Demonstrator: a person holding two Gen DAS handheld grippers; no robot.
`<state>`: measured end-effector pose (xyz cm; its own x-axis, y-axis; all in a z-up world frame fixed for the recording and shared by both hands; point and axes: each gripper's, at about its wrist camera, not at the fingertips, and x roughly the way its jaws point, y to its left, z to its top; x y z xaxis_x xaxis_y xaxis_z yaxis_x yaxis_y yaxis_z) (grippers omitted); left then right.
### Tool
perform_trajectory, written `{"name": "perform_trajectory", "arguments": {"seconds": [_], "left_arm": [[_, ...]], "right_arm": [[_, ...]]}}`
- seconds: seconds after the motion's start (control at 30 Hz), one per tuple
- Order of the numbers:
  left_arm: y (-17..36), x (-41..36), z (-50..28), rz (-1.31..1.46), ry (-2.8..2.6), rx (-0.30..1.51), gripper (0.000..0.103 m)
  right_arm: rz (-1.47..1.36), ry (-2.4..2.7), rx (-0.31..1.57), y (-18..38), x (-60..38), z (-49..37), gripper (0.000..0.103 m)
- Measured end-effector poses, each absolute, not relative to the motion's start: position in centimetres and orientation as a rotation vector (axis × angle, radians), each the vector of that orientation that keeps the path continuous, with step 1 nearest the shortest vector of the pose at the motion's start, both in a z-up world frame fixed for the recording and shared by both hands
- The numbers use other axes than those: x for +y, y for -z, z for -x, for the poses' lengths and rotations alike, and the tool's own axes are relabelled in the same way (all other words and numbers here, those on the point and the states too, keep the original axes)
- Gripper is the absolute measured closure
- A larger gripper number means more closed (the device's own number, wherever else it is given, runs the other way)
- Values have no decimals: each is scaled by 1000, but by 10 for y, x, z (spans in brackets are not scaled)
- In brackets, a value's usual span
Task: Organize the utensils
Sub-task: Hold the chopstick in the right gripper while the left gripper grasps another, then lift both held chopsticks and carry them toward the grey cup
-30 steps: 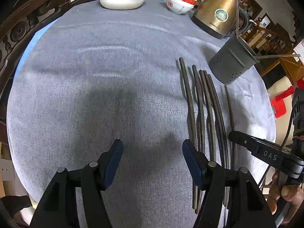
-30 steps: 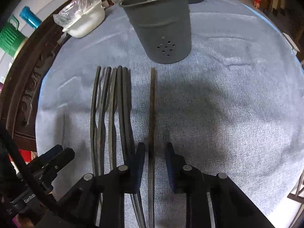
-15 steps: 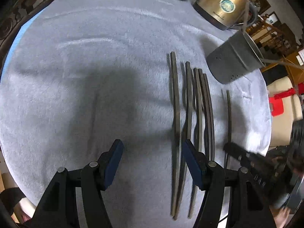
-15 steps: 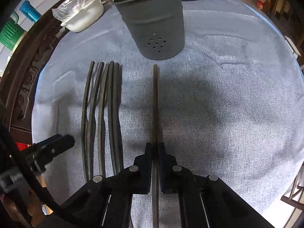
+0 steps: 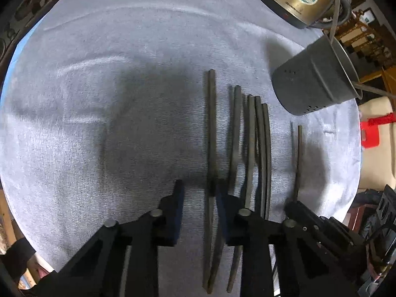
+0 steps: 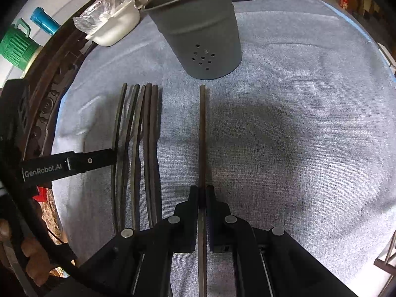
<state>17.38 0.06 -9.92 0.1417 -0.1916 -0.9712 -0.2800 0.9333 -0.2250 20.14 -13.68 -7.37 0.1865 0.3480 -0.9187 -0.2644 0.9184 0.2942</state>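
both my claws point steeply down at the grey tablecloth [image 5: 123, 123]. my right gripper [image 6: 203, 195] is clamped tight on a lone dark chopstick [image 6: 202, 133], whose far tip ends just short of the grey utensil holder [image 6: 198, 32]. my left gripper [image 5: 199, 190] has just been closing and stands part open; the leftmost chopstick [image 5: 211, 123] of the row runs between its fingers, close against the right one, the left not touching.

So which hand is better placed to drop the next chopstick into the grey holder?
Right. The right tool is already shut on a lone dark chopstick pointing at the grey perforated metal holder. The left tool has been closing around another chopstick, gap visible.
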Motion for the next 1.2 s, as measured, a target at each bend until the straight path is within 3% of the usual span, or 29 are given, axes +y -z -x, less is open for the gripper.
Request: {"name": "perform_trajectory", "arguments": {"seconds": [0.2, 0.3, 0.83, 1.2], "left_arm": [[108, -20, -194, 356, -63, 1478, 86], [110, -24, -200, 356, -48, 1490, 97], [113, -29, -207, 151, 36, 1636, 97], [112, -27, -243, 213, 63, 1678, 97]], "right_arm": [[-79, -440, 1315, 73, -138, -203, 95], [-80, -444, 1315, 74, -138, -204, 95], [-83, -450, 1405, 75, -134, -217, 95], [-7, -421, 1542, 77, -113, -238, 94]]}}
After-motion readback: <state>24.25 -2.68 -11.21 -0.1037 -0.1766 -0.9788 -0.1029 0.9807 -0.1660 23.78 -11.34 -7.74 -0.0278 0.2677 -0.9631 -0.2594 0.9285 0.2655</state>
